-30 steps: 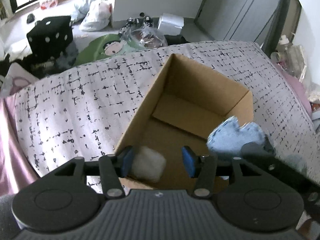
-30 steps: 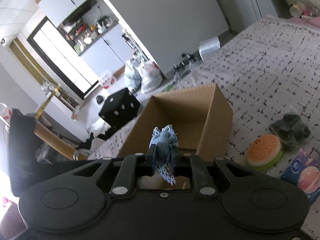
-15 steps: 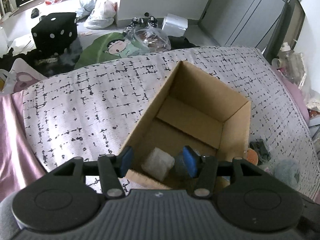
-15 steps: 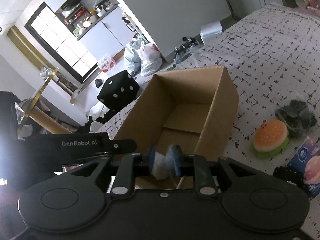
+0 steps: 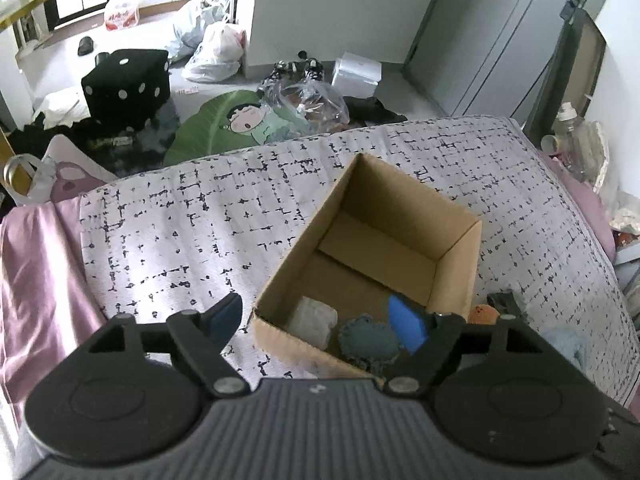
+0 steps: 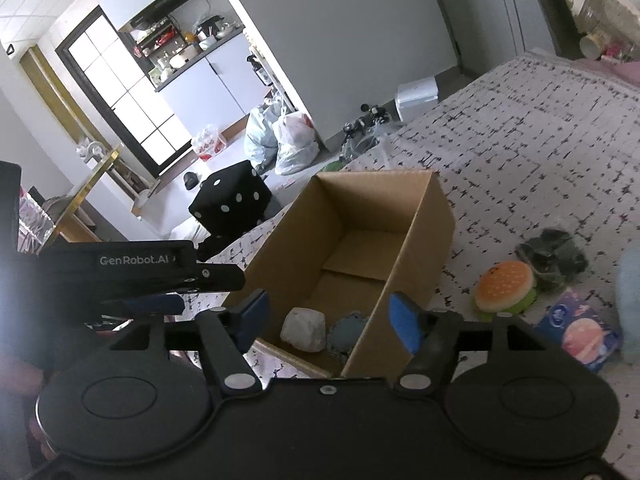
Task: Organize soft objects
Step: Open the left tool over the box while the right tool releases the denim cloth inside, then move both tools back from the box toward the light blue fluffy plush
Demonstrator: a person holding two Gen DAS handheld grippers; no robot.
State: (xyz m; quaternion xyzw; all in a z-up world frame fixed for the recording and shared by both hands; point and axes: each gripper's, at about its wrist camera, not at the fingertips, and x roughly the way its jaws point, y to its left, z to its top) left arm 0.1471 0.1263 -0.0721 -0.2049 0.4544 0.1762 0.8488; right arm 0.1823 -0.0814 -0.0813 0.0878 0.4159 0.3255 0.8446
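Denim scrap dropped into box, partly hidden

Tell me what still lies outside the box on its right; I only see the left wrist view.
Observer: A burger-shaped toy lies on the bedspread, right of the cardboard box.
Operator: Anything by it?
Observer: A dark crumpled bag sits just behind it.
Operator: Is the right gripper free?
Observer: Yes; the right gripper has just been opening its jaws, and its pads grip nothing.
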